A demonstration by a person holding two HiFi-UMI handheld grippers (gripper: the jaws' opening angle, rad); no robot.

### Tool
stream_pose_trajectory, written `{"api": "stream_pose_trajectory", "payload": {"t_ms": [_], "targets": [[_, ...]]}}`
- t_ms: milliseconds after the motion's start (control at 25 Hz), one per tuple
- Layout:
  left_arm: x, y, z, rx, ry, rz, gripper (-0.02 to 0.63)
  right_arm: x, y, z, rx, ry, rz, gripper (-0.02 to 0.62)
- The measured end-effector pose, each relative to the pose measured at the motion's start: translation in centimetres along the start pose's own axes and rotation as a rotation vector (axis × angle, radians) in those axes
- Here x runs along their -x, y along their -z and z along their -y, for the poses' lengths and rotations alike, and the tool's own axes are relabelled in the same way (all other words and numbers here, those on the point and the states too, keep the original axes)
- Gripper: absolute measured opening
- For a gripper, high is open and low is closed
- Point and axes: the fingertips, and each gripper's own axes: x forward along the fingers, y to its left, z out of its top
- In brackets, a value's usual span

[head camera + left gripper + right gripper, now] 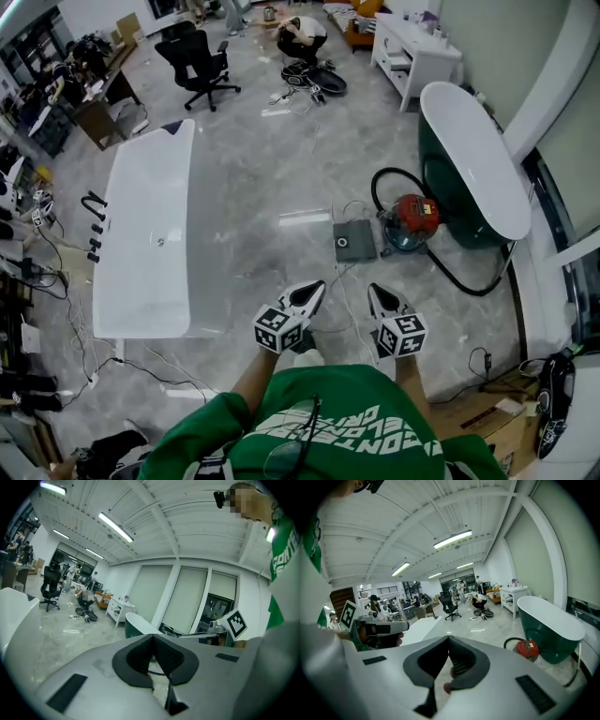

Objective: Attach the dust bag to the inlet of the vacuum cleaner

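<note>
A red vacuum cleaner [415, 216] with a black hose stands on the grey floor beside the green tub; it also shows in the right gripper view as the vacuum cleaner [527, 649]. A flat grey dust bag [354, 240] with a round hole lies on the floor just left of it. Both grippers are held low in front of the person in the green shirt, well short of the bag. My left gripper [312, 293] [152, 638] is shut and holds nothing. My right gripper [380, 298] [448, 641] is likewise shut and holds nothing.
A long white bathtub [150, 234] stands at the left, a green bathtub with a white rim [473, 164] at the right. Cables trail on the floor near the person's feet. A black office chair [199, 61], a white cabinet [412, 52] and a crouching person lie farther back.
</note>
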Motion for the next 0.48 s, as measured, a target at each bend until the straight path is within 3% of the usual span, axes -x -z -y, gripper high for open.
{"api": "stream_pose_trajectory", "payload": {"t_ms": [480], "targets": [[-3.3,-4.2,-9.1,-0.016,0.064,-0.022,0.003,-7.7,-3.1,1.0,-0.044,0.082,0.005,0.009]]}}
